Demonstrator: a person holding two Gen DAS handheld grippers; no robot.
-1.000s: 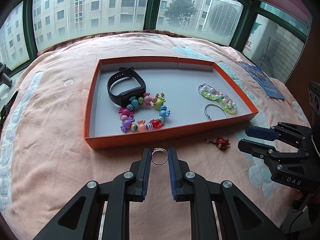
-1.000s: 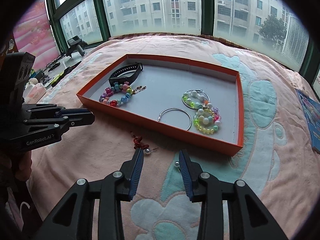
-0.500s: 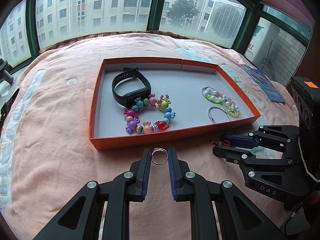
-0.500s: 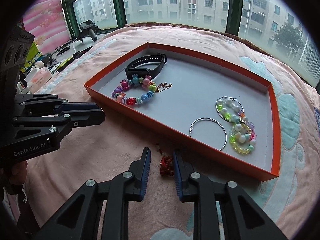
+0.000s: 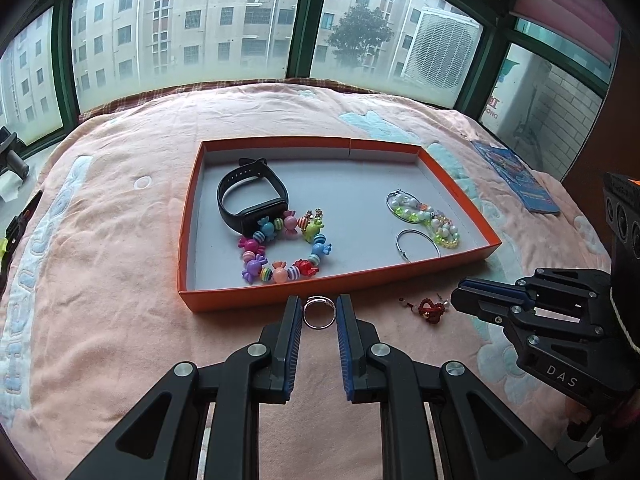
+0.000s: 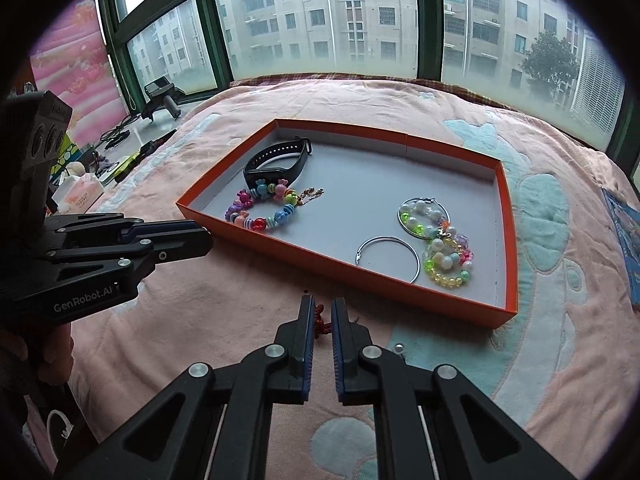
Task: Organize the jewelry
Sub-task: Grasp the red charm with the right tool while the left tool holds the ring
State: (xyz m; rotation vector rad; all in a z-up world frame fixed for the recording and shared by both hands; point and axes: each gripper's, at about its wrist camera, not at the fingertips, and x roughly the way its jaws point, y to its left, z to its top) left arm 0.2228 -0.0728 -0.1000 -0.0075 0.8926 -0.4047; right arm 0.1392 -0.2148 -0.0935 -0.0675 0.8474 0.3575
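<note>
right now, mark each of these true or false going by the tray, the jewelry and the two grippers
1. The left gripper holds a silver ring. True.
2. The black watch band lies outside the orange tray. False: it lies inside the tray.
3. The right gripper has closed on the red charm. True: its jaws have just been closing, with the charm between them.
4. The candy bead bracelet lies on the blanket. False: it is in the tray.
5. The silver hoop is in the tray. True.

Pink quilted bedspread (image 5: 120, 240), green-framed bay windows (image 5: 304, 20), grey apartment blocks outside (image 6: 360, 8)
</note>
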